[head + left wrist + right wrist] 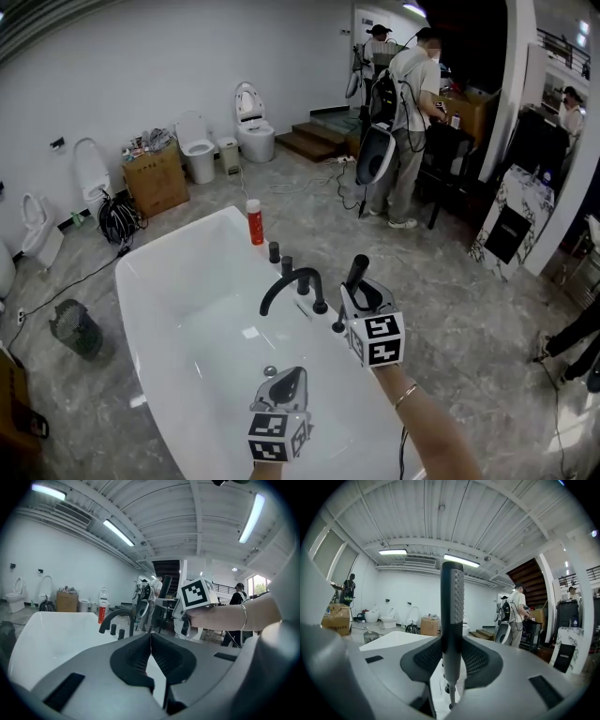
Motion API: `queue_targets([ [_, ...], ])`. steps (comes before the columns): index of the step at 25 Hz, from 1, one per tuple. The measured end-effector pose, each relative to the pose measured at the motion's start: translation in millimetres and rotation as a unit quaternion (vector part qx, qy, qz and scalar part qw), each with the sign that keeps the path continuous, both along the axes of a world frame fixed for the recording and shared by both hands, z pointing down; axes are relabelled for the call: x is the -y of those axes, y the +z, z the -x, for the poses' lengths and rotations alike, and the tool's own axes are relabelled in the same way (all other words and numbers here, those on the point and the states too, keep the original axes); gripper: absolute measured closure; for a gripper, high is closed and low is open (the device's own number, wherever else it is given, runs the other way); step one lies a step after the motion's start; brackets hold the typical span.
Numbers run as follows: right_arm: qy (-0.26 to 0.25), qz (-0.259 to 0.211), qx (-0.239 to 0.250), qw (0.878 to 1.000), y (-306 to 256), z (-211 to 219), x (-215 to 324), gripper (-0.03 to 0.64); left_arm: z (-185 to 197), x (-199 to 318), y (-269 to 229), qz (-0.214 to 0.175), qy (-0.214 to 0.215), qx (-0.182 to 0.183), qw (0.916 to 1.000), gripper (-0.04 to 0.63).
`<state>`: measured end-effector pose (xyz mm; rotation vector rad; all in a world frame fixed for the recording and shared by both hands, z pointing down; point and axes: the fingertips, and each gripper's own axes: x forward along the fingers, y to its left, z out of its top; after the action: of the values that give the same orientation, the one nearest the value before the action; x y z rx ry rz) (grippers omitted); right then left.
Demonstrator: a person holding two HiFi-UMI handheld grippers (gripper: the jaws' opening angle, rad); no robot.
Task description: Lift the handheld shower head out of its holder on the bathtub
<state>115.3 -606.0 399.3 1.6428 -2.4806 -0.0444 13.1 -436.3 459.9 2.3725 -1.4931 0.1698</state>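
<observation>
My right fingers (425, 656), in the right gripper view, stand partly apart. Their ribbed pads press on either side of the dark shower head (453, 606), which stands upright between them, with the white bathtub (391, 640) below. In the left gripper view, my left fingers (136, 656) meet pad to pad with nothing between them. The right gripper (183, 620) shows ahead, beyond the black faucet (114, 617). In the head view, the right gripper (361, 298) holds the shower head (356, 272) above the bathtub's (173, 242) right-hand rim, just beside the faucet (291, 284). The left gripper (289, 382) hovers over the basin, empty.
</observation>
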Motion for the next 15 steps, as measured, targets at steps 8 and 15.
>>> queue_targets([
  [8, -0.002, -0.014, 0.004, 1.000, -41.4, -3.5, -28.9, 0.486, -3.3, -24.9, -29.4, -0.008, 0.002, -0.004, 1.0000, 0.575],
  [15, 0.004, -0.015, 0.007, 1.000, -60.8, -1.6, -45.7, 0.486, 4.2, -40.6, -46.5, -0.017, 0.002, -0.004, 0.9998, 0.575],
])
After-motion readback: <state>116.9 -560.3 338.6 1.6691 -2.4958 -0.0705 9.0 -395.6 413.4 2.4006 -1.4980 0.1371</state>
